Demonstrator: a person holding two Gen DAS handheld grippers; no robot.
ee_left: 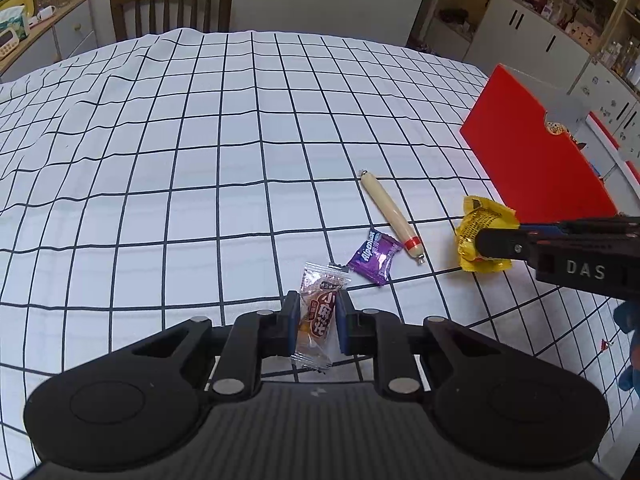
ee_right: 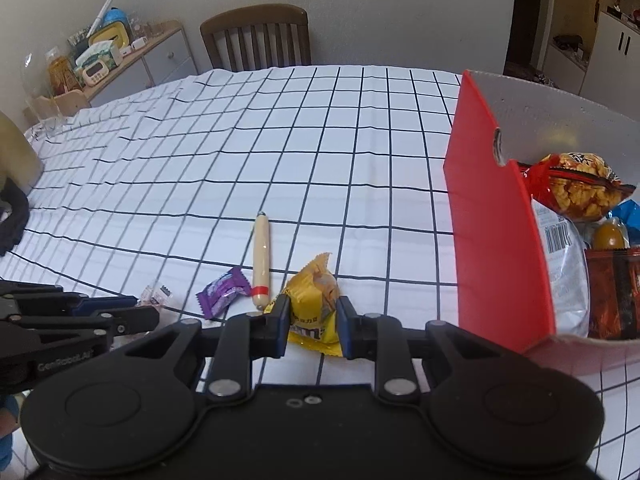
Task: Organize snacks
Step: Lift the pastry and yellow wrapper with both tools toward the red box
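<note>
Several packs are already stowed in the red box (ee_right: pixel 492 240) at three o'clock, while the left gripper (ee_left: pixel 318 322) is clamped on a clear packet (ee_left: pixel 318 316), the right gripper (ee_right: pixel 313 322) on a yellow pack (ee_right: pixel 314 304), and a purple candy (ee_left: pixel 374 256) and sausage (ee_left: pixel 390 212) are left at twelve.

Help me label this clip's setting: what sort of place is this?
Probably a home dining room: a checked tablecloth covers the table, a wooden chair stands at its far edge, and a cluttered sideboard lines the wall.

Left gripper (ee_left: pixel 318 322) jaws clamp a clear snack packet (ee_left: pixel 317 322) over the checked tablecloth (ee_left: pixel 200 160).
</note>
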